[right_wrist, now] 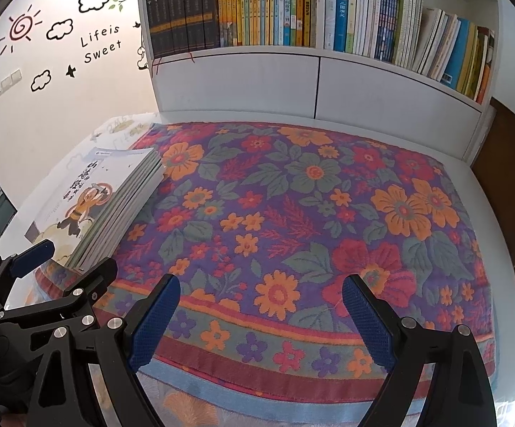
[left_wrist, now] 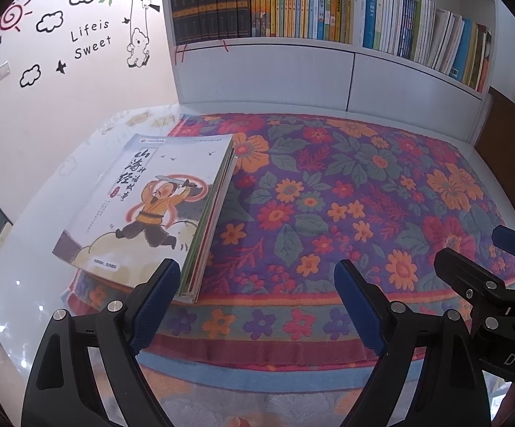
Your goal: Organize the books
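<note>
The left gripper (left_wrist: 257, 306) and the right gripper (right_wrist: 261, 320) are held side by side above the near edge of a flowered towel (left_wrist: 346, 195), each with its blue-padded fingers (left_wrist: 156, 302) spread wide and nothing held between them. The towel is spread over a glossy white worktop (left_wrist: 43, 249). A stack of picture books (left_wrist: 150, 210) is seen lying flat at the towel's left edge, just beyond the left gripper's left finger. Farther back, rows of upright books are stood in a white bookshelf (left_wrist: 328, 67) against the wall.
</note>
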`<state>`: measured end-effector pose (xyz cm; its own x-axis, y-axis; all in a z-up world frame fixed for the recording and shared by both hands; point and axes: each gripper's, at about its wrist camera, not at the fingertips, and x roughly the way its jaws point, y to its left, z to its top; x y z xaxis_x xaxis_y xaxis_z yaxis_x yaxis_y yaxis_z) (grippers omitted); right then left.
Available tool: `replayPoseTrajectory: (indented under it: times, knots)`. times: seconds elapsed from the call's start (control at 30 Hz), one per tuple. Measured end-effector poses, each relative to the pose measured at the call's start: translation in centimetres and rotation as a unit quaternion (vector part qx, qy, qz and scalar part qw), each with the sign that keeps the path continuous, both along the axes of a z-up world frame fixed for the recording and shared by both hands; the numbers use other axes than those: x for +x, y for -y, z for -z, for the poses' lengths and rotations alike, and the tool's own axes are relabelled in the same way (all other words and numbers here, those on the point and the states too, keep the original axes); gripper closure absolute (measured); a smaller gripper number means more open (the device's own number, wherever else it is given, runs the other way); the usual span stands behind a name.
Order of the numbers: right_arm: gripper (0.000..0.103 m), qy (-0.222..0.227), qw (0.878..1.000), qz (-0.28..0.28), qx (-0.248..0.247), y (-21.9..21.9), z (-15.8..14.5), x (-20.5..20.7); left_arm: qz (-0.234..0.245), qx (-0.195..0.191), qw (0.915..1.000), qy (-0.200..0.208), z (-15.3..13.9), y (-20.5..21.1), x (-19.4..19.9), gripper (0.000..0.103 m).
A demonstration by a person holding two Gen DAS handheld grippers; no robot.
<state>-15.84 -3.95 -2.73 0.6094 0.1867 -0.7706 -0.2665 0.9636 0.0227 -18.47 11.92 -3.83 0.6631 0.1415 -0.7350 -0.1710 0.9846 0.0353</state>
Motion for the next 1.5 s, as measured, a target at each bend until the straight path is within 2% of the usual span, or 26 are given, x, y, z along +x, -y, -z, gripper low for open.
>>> replayPoseTrajectory:
  times: [0.4,0.8,1.17,1.3,1.5]
  knots:
    - [0.012,0.009,1.0,0.021,0.007,1.1,-1.0,-0.7,0.013,-0.003,0.9999,0.005,-0.6,0.8,0.1,0.015]
    - [0.012,0.006,0.999,0.044,0.007,2.6,-0.7,-1.1,0.024,0.004,0.9997,0.004,-0.5,2.4,0.4,0.015]
    - [0.012,0.009,0.999,0.046,0.015,3.2,-0.9,-1.4,0.019,0.014,0.9997,0.009,-0.9,3.0,0.1,0.015]
    - [0.012,0.007,0.999,0.044,0.026,3.4,-1.0,-1.4,0.021,-0.003,0.9997,0.011,-1.1,2.8,-0.1,0.015]
    - [0.012,0.01,0.999,0.045,0.018,3.2,-1.3,-1.6,0.02,0.008,0.9996,0.016,-1.3,3.0,-0.3,0.015]
